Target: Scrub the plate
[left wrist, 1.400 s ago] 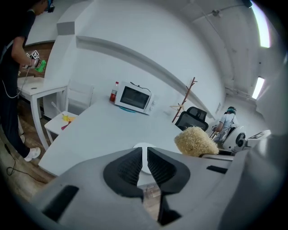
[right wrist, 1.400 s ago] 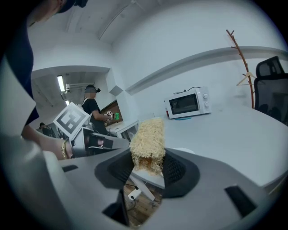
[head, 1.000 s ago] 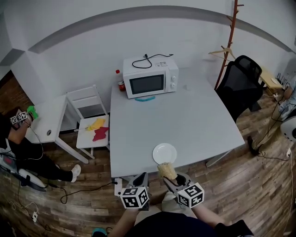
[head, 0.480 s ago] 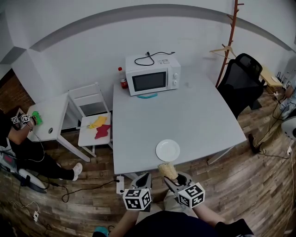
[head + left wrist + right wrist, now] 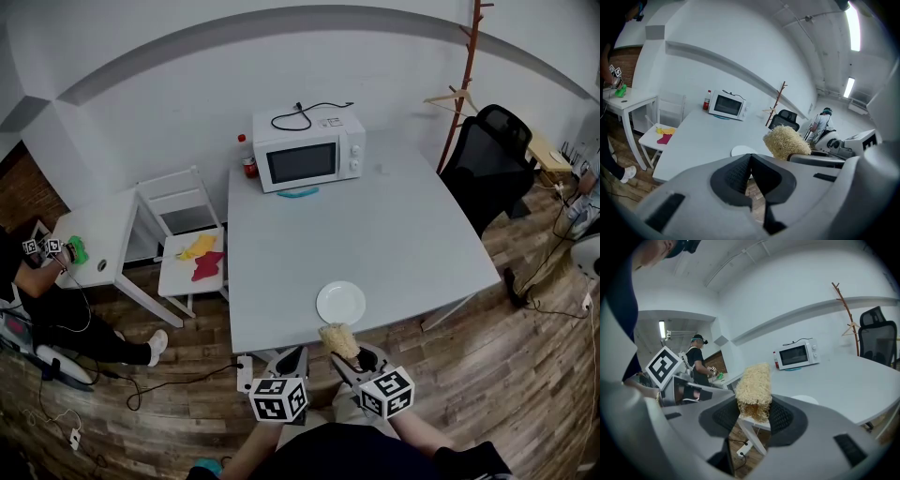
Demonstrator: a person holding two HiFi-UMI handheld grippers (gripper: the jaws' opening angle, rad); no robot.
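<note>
A white plate (image 5: 340, 303) lies near the front edge of the grey table (image 5: 375, 234); it shows also in the left gripper view (image 5: 742, 150) and as a sliver in the right gripper view (image 5: 805, 399). My right gripper (image 5: 349, 359) is shut on a straw-coloured fibre scrubber (image 5: 338, 340), held just off the table's front edge, short of the plate. The scrubber (image 5: 753, 391) stands up between the pads. My left gripper (image 5: 291, 362) hangs beside it, shut and empty, jaws pressed together (image 5: 750, 173).
A white microwave (image 5: 308, 152) with a coiled cable stands at the table's far edge, a red-capped bottle (image 5: 248, 157) to its left. A white chair (image 5: 187, 244) with yellow and red cloths stands left. A black office chair (image 5: 487, 169) and coat stand (image 5: 466, 84) are right. A person sits at a small desk (image 5: 94, 244).
The view has shifted slightly, so the plate and table sit a little higher and further right. Both grippers keep their places and states.
</note>
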